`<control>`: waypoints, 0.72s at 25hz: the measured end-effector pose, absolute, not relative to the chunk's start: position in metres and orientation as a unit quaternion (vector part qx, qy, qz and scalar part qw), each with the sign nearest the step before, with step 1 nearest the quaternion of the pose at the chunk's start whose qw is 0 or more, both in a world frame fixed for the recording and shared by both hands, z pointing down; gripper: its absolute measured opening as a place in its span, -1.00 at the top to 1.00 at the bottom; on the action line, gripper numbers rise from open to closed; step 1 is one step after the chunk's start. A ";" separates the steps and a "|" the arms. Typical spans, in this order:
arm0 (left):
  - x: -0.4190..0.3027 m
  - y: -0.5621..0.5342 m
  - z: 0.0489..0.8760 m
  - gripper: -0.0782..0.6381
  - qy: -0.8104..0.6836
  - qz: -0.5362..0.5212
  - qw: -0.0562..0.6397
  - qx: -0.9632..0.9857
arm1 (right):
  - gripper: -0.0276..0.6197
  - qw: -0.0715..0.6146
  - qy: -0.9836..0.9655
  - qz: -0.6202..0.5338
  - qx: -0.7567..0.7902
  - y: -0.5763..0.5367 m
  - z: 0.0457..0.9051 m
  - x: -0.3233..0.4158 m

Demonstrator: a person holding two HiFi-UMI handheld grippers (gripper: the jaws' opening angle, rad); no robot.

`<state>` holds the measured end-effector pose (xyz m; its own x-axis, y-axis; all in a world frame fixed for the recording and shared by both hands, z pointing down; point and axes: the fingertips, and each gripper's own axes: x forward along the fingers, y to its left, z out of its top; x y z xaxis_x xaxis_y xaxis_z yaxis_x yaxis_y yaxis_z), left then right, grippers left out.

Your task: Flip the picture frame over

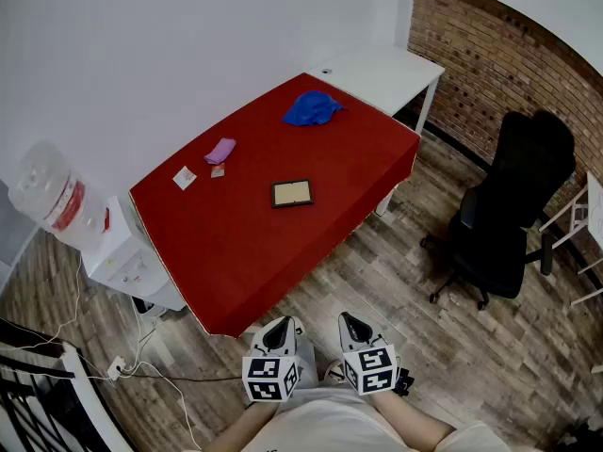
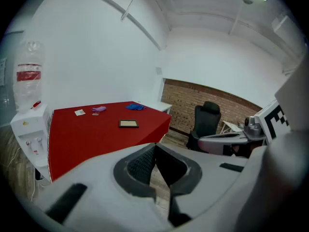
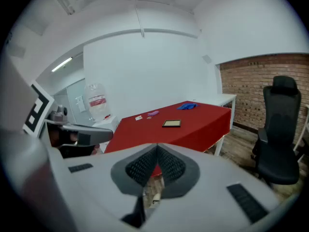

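A small dark picture frame (image 1: 292,193) lies flat near the middle of the red-covered table (image 1: 236,243); it also shows far off in the left gripper view as the frame (image 2: 128,123) and in the right gripper view as the frame (image 3: 172,123). My left gripper (image 1: 278,331) and right gripper (image 1: 353,328) are held side by side over the wooden floor, short of the table's near corner and well away from the frame. Both have their jaws shut with nothing between them.
On the table lie a blue cloth (image 1: 312,108), a purple item (image 1: 220,150) and a small card (image 1: 185,178). A water dispenser (image 1: 113,252) stands left of the table, a white desk (image 1: 382,73) beyond it, and a black office chair (image 1: 509,215) at right.
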<state>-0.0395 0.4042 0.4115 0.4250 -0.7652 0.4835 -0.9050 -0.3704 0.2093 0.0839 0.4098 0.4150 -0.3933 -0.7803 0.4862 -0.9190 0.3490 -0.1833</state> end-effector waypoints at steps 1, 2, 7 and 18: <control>-0.038 0.397 0.414 0.76 -0.512 0.155 0.229 0.813 | 0.90 0.159 -0.805 0.219 0.528 0.403 0.416 0.085; -0.036 0.389 0.417 0.76 -0.510 0.155 0.231 0.814 | 0.90 0.158 -0.804 0.220 0.529 0.396 0.417 0.086; -0.030 0.335 0.425 0.76 -0.494 0.154 0.228 0.825 | 0.90 0.157 -0.799 0.217 0.538 0.352 0.424 0.087; -0.057 0.151 0.410 0.76 -0.459 0.155 0.199 0.852 | 0.90 0.140 -0.780 0.219 0.569 0.179 0.416 0.066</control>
<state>-0.0566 0.1510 0.4102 0.5299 -0.7201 0.4480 -0.8441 -0.4987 0.1969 0.0664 0.1792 0.4163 -0.3140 -0.8258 0.4685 -0.9489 0.2571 -0.1828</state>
